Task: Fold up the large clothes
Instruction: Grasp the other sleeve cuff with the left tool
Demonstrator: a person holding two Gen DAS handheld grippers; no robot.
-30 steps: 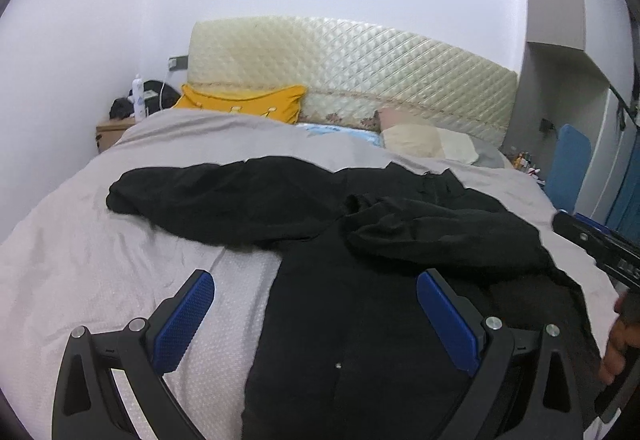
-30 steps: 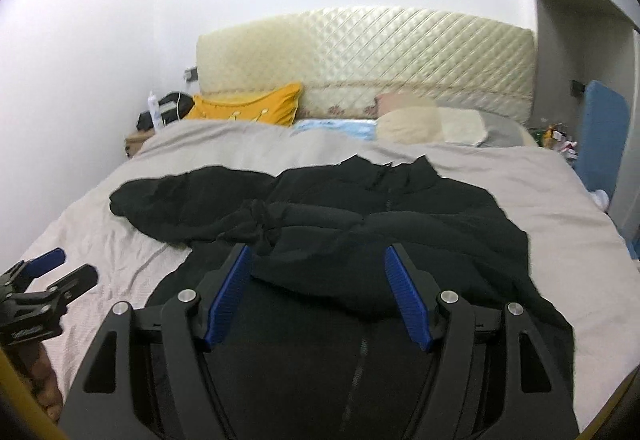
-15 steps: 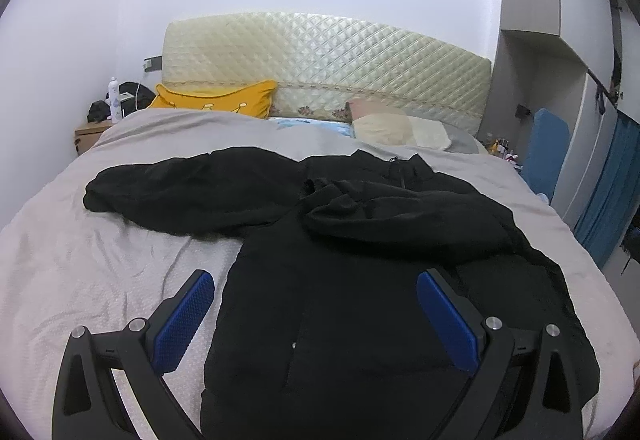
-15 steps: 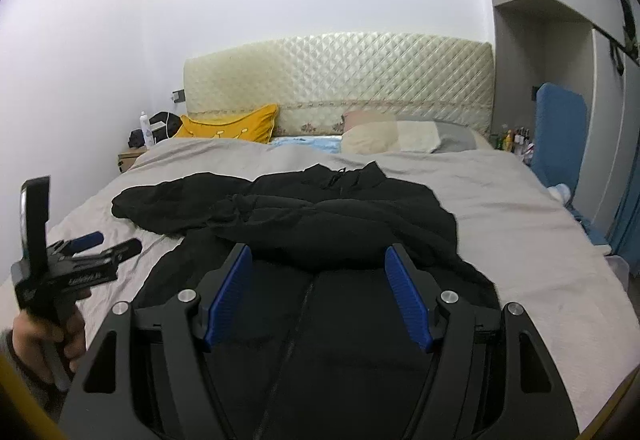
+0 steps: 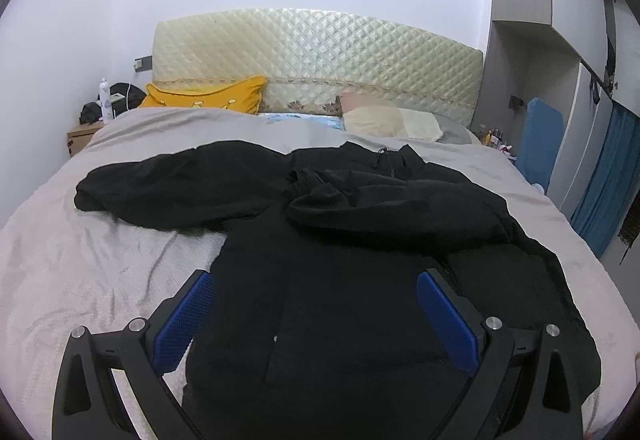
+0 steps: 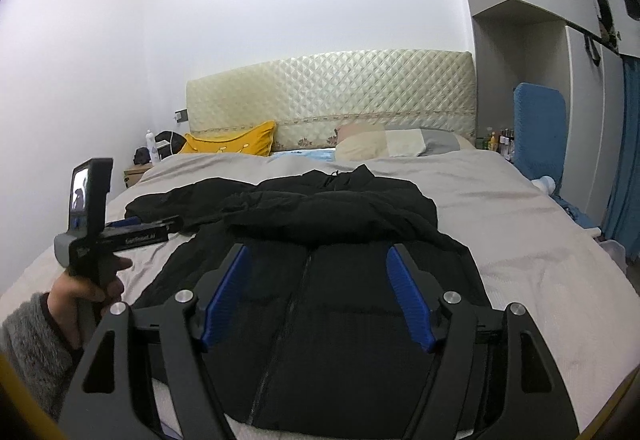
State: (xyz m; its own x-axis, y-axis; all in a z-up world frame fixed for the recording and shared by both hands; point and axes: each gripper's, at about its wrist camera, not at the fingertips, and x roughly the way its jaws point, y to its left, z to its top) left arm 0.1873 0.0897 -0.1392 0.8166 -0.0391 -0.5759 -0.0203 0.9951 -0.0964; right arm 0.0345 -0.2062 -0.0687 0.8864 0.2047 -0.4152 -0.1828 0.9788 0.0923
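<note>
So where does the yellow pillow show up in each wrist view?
Left wrist: yellow pillow, upper left, against the quilted headboard.
Right wrist: yellow pillow, left of centre, mid-height, below the same headboard.
Shared landmark: the headboard.

Both wrist views sit at the foot of the bed [image 5: 60, 260], low, facing the headboard [image 5: 312, 60] across the black jacket [image 5: 340, 280]. Left view: closer in, angled down. Right view: higher, further back, catches the left gripper [image 6: 132, 230] at left. Shared: jacket, yellow pillow [image 6: 236, 144], headboard.
</note>
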